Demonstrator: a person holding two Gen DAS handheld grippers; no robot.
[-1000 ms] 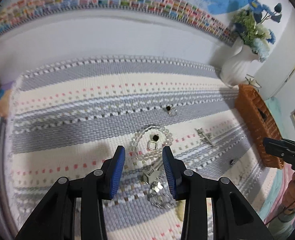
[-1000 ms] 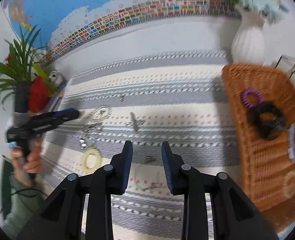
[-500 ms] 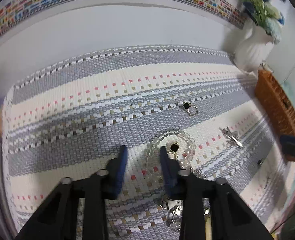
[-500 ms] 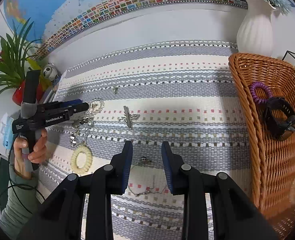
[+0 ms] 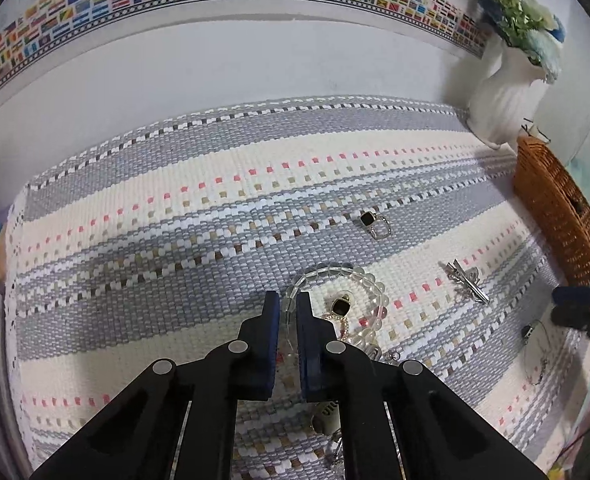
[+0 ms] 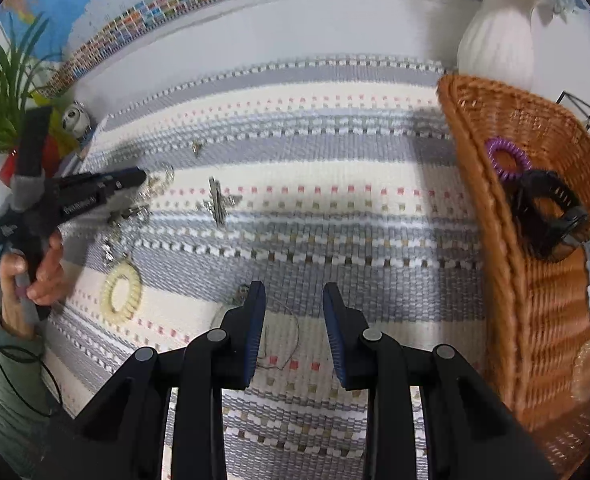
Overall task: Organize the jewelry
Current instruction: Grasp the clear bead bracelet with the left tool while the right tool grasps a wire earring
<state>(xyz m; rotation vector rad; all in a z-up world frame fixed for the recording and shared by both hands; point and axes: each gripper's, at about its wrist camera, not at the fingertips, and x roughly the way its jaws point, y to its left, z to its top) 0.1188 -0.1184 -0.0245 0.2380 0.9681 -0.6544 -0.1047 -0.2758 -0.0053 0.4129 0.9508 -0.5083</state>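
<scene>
Left wrist view: your left gripper (image 5: pixel 288 305) has its blue pads (image 5: pixel 272 320) squeezed in on the near-left arc of the clear bead bracelet (image 5: pixel 337 270), only a thin slit showing between them. A black-stone earring (image 5: pixel 339 306) lies inside the bracelet's loop, just right of your tips. Another black-stone piece (image 5: pixel 374 223) sits farther ahead and to the right on the striped mat (image 5: pixel 175 208), and a silver hair clip (image 5: pixel 465 281) is well off to the right. The wicker basket (image 5: pixel 563 212) stands at the far right.

Right wrist view: your right gripper (image 6: pixel 294 298) hangs over the mat with its fingers wide apart, gripping nothing. A thin chain necklace (image 6: pixel 283 336) lies right between and under the tips. To the left is a cream spiral hair tie (image 6: pixel 121 290); ahead and left, the silver clip (image 6: pixel 219 202). The basket (image 6: pixel 535 300) is close on your right, with a purple hair tie (image 6: pixel 509 159) and a black band (image 6: pixel 547 210) inside.
</scene>
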